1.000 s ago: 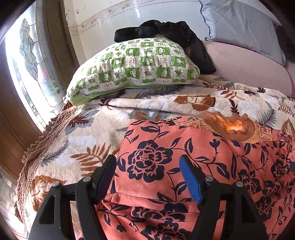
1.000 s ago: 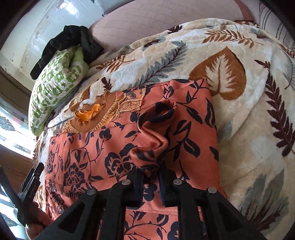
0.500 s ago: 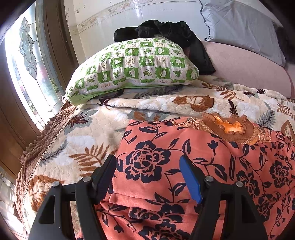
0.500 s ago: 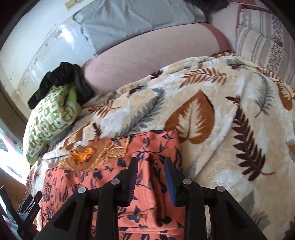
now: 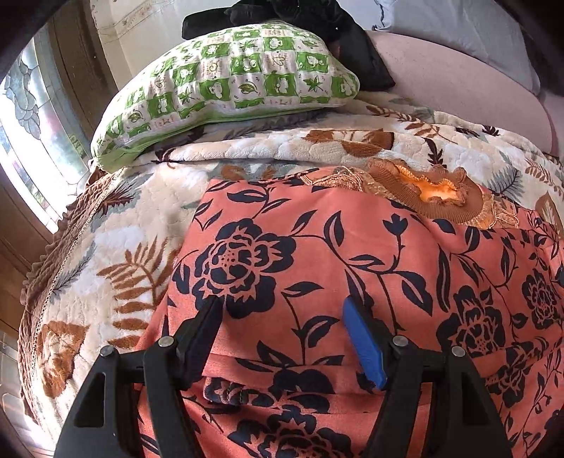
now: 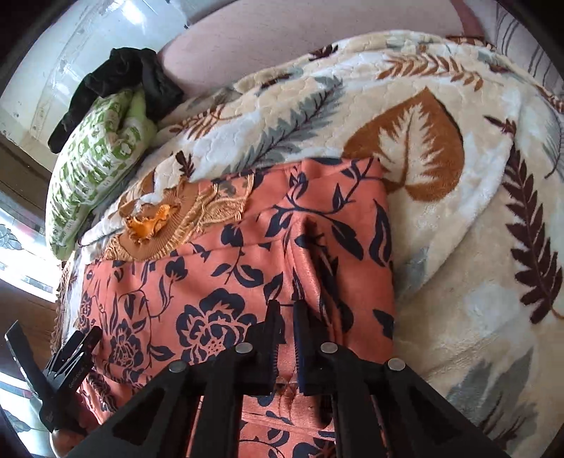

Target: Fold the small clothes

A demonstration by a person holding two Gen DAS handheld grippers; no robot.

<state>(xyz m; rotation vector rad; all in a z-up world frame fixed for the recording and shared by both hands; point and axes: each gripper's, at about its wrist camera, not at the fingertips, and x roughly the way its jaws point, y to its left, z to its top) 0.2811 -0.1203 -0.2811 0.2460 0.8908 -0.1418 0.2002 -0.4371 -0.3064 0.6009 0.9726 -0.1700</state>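
Observation:
An orange garment (image 5: 317, 253) with dark blue flowers lies spread on the leaf-print blanket (image 5: 123, 253), its brown knitted collar (image 5: 433, 190) towards the pillows. My left gripper (image 5: 282, 304) is open, its fingers wide apart just over the garment's left part, with nothing pinched. In the right wrist view the same garment (image 6: 218, 282) rises in a ridge near its right edge. My right gripper (image 6: 286, 306) is closing tight on that ridge, and the pads press the fabric. The left gripper (image 6: 67, 356) shows at that view's lower left.
A green-checked pillow (image 5: 229, 81) with black clothing (image 5: 282, 10) on it lies beyond the garment. A pink cushion (image 5: 458, 88) and a grey pillow (image 5: 458, 28) stand at the back right. A window (image 5: 28, 105) and the bed's left edge are at the left.
The left gripper has sunk closer to the garment, still open. The right gripper opened and drew back half a second ago; now it is down again and shut on a fabric ridge.

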